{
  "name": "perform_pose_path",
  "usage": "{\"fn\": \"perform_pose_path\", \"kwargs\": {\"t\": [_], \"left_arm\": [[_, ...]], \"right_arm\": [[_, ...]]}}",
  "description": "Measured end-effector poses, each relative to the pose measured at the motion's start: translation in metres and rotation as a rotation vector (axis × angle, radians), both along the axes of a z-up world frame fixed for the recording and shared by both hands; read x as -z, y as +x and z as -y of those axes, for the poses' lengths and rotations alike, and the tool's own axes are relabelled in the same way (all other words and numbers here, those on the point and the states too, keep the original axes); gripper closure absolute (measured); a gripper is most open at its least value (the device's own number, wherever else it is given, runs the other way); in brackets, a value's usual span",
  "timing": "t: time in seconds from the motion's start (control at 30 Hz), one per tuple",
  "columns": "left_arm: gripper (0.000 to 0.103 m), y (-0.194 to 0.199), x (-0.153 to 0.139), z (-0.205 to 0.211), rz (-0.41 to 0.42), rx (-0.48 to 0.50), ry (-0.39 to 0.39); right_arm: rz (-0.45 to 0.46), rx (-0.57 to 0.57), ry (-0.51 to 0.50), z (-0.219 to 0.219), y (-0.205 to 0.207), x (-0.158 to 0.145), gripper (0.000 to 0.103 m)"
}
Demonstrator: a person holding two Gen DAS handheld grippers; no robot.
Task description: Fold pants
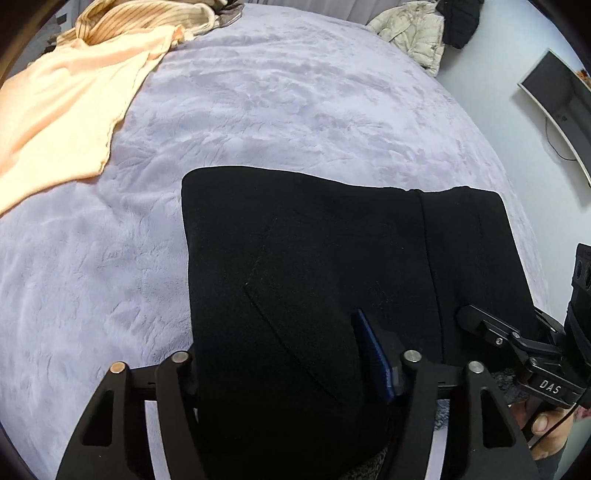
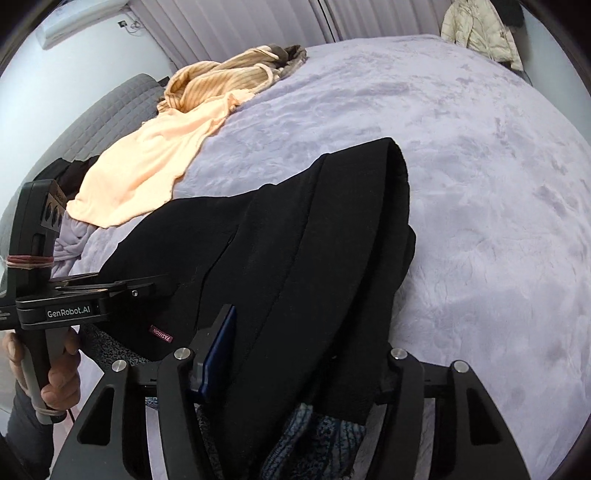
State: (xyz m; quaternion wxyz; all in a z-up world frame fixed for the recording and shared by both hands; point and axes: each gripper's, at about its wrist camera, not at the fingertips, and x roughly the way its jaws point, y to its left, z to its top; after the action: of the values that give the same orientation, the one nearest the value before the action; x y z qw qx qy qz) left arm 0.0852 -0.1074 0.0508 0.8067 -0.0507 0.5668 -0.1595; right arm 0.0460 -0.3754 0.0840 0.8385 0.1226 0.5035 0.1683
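Observation:
Black pants [image 1: 314, 251], folded into a thick rectangle, lie on the lavender plush bedspread [image 1: 295, 110]. Their near end rises up between the fingers of my left gripper [image 1: 280, 332] and fills the gap. One blue pad [image 1: 373, 354] shows against the cloth; the other finger is buried under it. In the right wrist view the pants [image 2: 295, 240] drape in a heavy fold through my right gripper [image 2: 310, 325] and over its right finger. A red label [image 2: 160, 334] shows near the waistband. Both grippers are shut on the bundle, side by side.
A peach garment [image 1: 62, 110] and a striped beige one [image 1: 140, 22] lie at the bed's far left. A cream puffer jacket [image 1: 413, 33] sits at the far right corner. A monitor [image 1: 554, 99] stands beyond the right edge. A grey padded headboard [image 2: 110, 107] lies left.

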Motion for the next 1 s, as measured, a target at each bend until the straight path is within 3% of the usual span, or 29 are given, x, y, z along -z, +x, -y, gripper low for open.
{"fn": "perform_pose_path", "kwargs": {"t": [0.07,0.17,0.2,0.3,0.4,0.5,0.6,0.67,0.73,0.87,1.0], "left_arm": [[0.015,0.0,0.008,-0.001,0.016,-0.002,0.017],[0.013,-0.01,0.001,-0.008,0.022,0.048,0.026],[0.013,-0.014,-0.007,-0.014,0.025,0.049,0.03],[0.013,-0.041,-0.042,-0.04,0.143,0.006,0.046],[0.013,-0.064,-0.057,-0.032,0.181,0.072,0.012],[0.013,-0.072,-0.05,-0.005,0.191,0.18,-0.004],[0.013,-0.066,-0.023,0.009,0.161,0.178,0.097],[0.013,-0.064,-0.011,0.013,0.152,0.188,0.133],[0.013,-0.067,-0.024,0.017,0.176,0.201,0.155],[0.013,-0.039,-0.051,0.018,0.22,0.155,0.089],[0.013,0.007,-0.035,0.031,0.186,0.105,0.148]], "right_arm": [[-0.027,0.009,0.031,0.006,0.005,0.01,0.028],[-0.042,0.014,0.046,0.013,-0.002,0.009,0.023],[-0.026,0.026,0.023,0.016,-0.009,0.002,0.023],[0.107,0.099,-0.138,0.015,-0.04,-0.031,0.019],[0.224,-0.034,-0.138,-0.016,-0.07,-0.059,0.019],[0.225,-0.173,-0.054,-0.043,-0.078,-0.057,0.019],[0.119,-0.161,-0.12,-0.047,-0.064,-0.024,0.019],[0.072,-0.164,-0.08,-0.042,-0.059,-0.011,0.019],[0.088,-0.188,-0.091,-0.041,-0.059,-0.02,0.018],[0.198,-0.155,-0.171,-0.036,-0.035,-0.05,0.017],[0.19,-0.138,-0.214,-0.036,0.019,-0.044,0.017]]}}
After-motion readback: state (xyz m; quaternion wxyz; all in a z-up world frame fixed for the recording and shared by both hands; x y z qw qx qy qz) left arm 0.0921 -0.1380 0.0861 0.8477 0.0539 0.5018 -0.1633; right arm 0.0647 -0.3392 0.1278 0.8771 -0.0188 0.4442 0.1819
